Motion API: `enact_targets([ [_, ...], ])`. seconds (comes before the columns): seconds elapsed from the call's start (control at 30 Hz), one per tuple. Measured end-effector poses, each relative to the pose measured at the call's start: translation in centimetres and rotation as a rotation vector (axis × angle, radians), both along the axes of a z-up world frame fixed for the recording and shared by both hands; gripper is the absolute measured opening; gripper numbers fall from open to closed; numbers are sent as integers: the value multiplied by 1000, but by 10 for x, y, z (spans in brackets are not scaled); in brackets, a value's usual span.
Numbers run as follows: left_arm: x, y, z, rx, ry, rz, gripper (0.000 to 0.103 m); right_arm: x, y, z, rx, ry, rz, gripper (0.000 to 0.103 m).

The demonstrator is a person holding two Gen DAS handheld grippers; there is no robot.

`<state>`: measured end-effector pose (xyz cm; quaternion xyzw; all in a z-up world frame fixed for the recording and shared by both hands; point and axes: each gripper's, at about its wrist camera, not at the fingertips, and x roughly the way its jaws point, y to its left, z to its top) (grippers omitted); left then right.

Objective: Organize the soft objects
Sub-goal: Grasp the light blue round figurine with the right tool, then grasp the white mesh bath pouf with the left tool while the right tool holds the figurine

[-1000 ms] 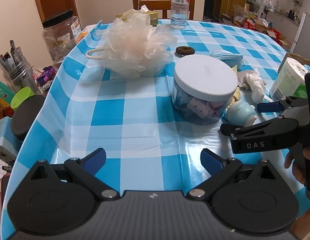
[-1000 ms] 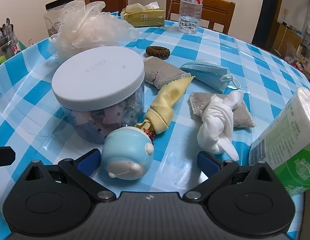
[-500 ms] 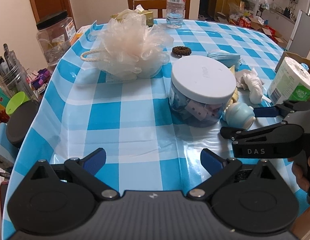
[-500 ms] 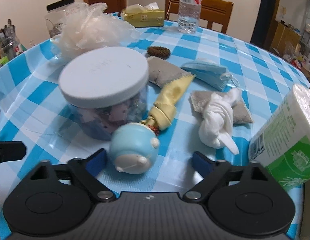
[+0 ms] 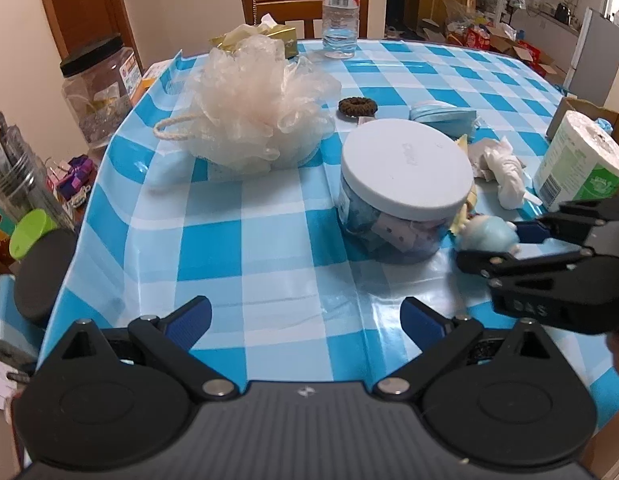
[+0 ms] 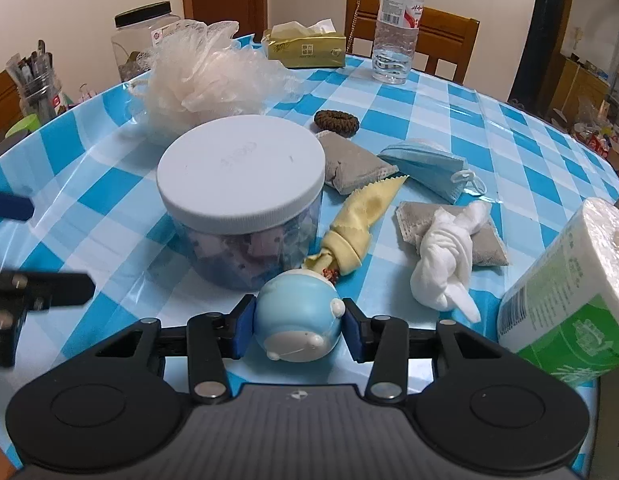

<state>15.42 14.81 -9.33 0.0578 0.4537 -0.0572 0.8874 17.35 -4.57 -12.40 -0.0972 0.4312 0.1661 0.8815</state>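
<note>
The right gripper (image 6: 296, 326), wide open a second ago, now closes on the blue toy (image 6: 299, 316); the left gripper (image 5: 305, 316) stays open.

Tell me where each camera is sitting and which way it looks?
Left wrist: sits on the left gripper, looking forward and down across the checked table; its own open blue fingers show, plus the right gripper at the right edge.
Right wrist: sits on the right gripper, looking forward and down at the blue toy; its jaws are closing, pads touching the toy; the left gripper's fingertips show at the left edge.
Shared: both see the toy, white-lidded jar, bath pouf and water bottle.
</note>
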Motion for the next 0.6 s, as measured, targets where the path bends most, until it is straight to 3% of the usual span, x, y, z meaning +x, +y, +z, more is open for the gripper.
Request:
enact_targets([
  [0.6, 82, 27, 47, -20, -50, -15, 100, -9, -22, 22, 13, 24, 29, 50],
])
